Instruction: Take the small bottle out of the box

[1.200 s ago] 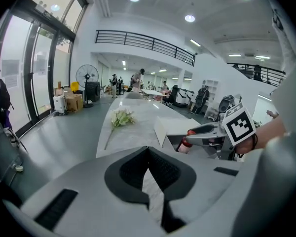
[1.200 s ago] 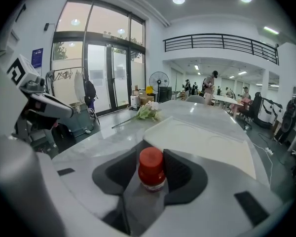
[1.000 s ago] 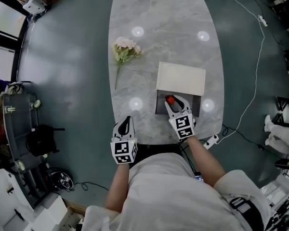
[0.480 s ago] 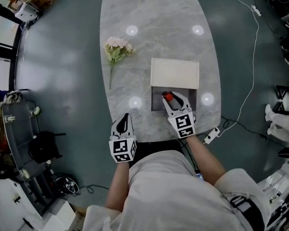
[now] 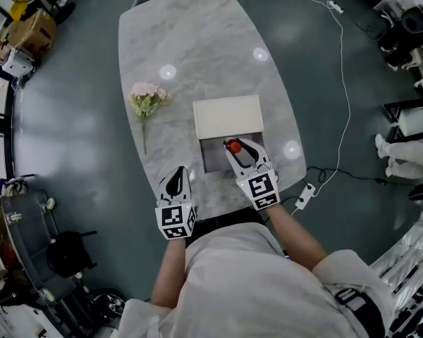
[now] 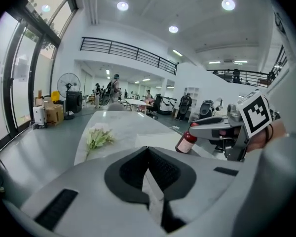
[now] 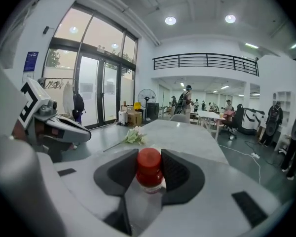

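Observation:
A small dark-red bottle with a red cap [image 5: 233, 146] sits upright between the pads of my right gripper [image 5: 235, 149], which is shut on it. In the head view it is over the open grey inside of the box [image 5: 211, 159], below the white raised lid [image 5: 228, 116]. The right gripper view shows the bottle [image 7: 149, 173] clamped at the neck between the pads of the right gripper [image 7: 149, 168]. The left gripper view shows the same bottle [image 6: 186, 142] hanging clear above the table. My left gripper [image 5: 175, 182] stays near the table's near edge, shut and empty.
A bunch of pale flowers [image 5: 145, 98] lies on the marble table [image 5: 197, 48] left of the box. A white cable and power strip [image 5: 304, 196] lie on the floor at the right. Chairs and equipment stand around the room's edges.
The head view has swung, so the table now sits further left and tilted. The right gripper keeps its hold on the bottle over the box; the left gripper has hardly moved.

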